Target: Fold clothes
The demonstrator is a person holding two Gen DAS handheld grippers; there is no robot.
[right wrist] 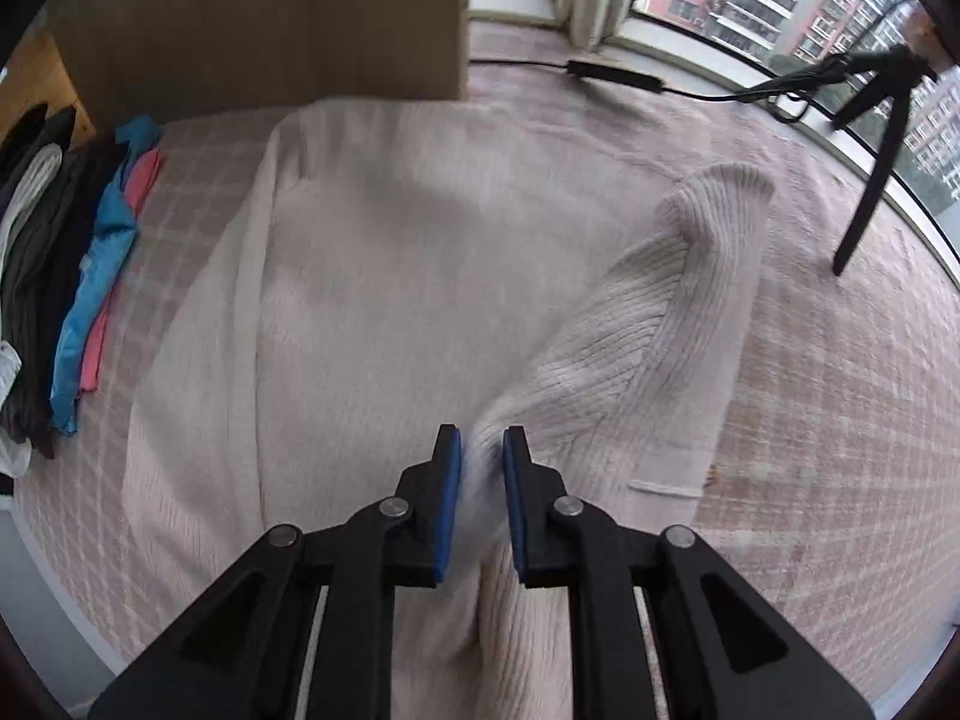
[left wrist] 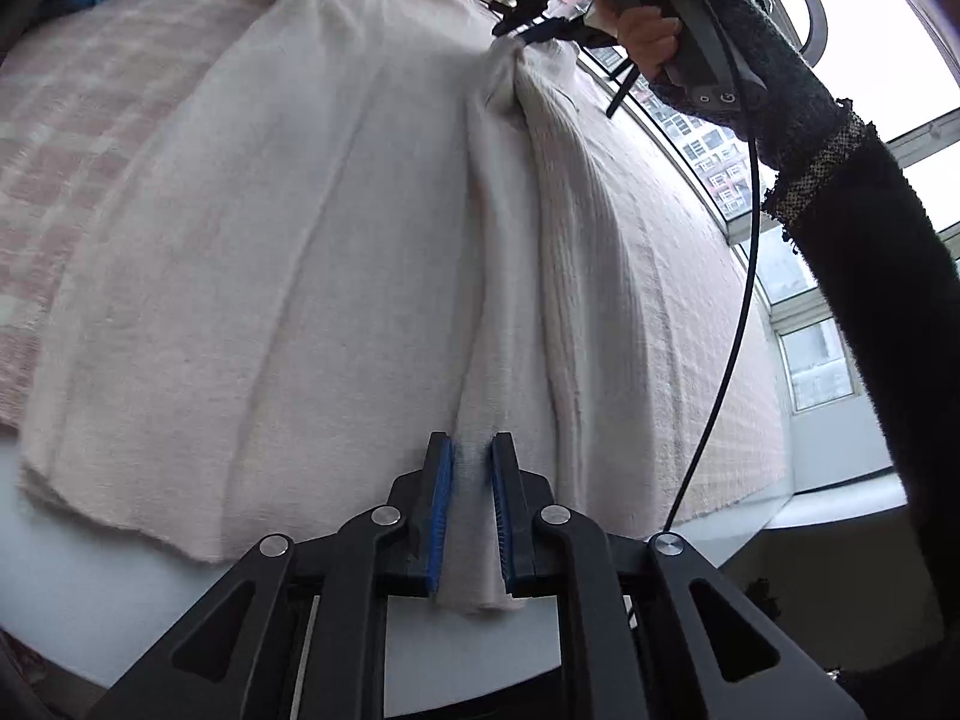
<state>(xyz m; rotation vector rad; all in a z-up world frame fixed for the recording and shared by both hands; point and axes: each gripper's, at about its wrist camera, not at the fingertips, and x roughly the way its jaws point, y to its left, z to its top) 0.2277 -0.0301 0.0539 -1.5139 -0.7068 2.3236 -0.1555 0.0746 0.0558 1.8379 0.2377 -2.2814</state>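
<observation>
Cream ribbed knit sweater (right wrist: 384, 300); left gripper (left wrist: 472, 504) and right gripper (right wrist: 482, 480) each pinching a fold; hem likely cut off.

Plenty hidden or cropped here

Pinched fold of the pale pink ribbed knit sweater (right wrist: 420, 276) tucked away behind blue pads; dark stack of folded clothes (right wrist: 30, 276) chopped by left edge; black tripod stand (right wrist: 870, 138) cropped up top; sweater hem motion-blurred.
</observation>
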